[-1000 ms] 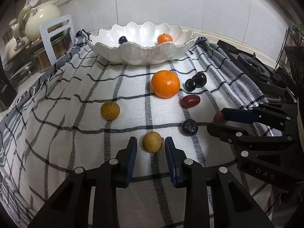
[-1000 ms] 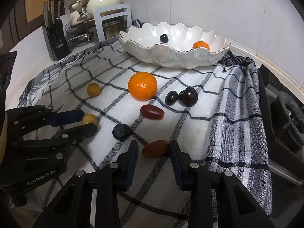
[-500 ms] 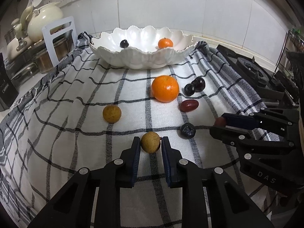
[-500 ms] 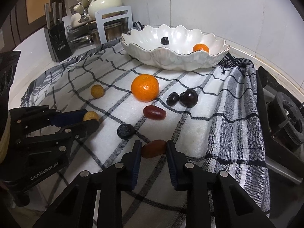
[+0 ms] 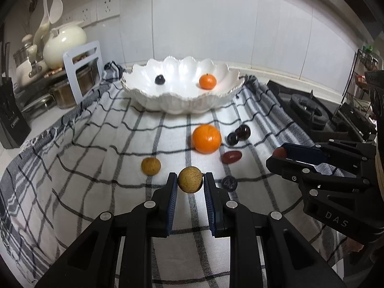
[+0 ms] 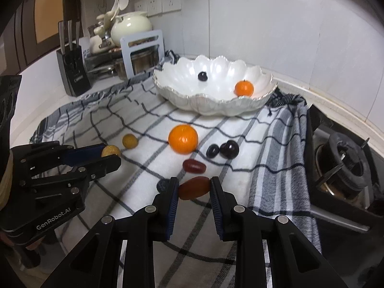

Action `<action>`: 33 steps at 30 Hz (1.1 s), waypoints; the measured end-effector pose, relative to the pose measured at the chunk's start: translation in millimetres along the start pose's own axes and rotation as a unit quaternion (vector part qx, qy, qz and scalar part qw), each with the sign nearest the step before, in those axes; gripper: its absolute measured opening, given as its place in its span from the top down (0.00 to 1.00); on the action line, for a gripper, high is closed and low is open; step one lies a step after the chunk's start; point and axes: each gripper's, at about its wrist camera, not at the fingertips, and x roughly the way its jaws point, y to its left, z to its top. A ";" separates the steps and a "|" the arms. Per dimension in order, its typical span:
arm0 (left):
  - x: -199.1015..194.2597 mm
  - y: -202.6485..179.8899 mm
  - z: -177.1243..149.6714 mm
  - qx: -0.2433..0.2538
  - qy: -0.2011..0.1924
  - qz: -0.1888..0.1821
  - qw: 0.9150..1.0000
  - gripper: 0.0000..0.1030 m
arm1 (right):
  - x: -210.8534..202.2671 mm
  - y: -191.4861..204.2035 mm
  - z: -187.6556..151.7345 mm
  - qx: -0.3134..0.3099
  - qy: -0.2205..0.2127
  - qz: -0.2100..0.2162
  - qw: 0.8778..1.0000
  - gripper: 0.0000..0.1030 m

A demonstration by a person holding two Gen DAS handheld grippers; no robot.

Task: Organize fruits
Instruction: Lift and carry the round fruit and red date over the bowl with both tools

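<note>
The left gripper (image 5: 190, 182) clamps a round tan fruit (image 5: 190, 179) between its blue pads, lifted clear of the checked cloth (image 5: 96, 168). The right gripper (image 6: 194, 187) is clenched on a reddish-brown oblong fruit (image 6: 194, 187), also raised off the cloth. In the left wrist view the right gripper (image 5: 279, 154) shows at the cloth's right edge with the red fruit at its tips; in the right wrist view the left gripper (image 6: 109, 153) shows at the cloth's left side, holding the tan fruit.

A white scalloped bowl (image 5: 168, 100) stands at the far edge of the cloth and holds a small orange (image 5: 207, 81) and a dark cherry (image 5: 159, 79), well apart from each other. On the cloth near its middle lie a large orange (image 5: 206, 138), two dark cherries (image 5: 238, 134) touching each other to its right, a red oblong fruit (image 5: 231, 157) nearer than those, a second tan fruit (image 5: 150, 166) to the left, and a dark blue berry (image 5: 229, 183) just beside the left gripper's right finger. A knife block (image 6: 73, 74) stands off the cloth's far left corner, and a stove burner (image 6: 345, 158) sits past its right edge.
</note>
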 end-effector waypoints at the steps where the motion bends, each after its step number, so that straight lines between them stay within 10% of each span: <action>1: -2.6 0.3 1.7 0.001 -0.004 0.000 1.000 0.77 | -2.9 0.1 1.9 0.001 -0.004 -0.002 1.000 0.73; 33: -64.5 16.0 66.9 0.020 -0.136 0.006 0.991 0.77 | -58.2 6.6 72.5 0.011 -0.147 -0.045 0.988 0.73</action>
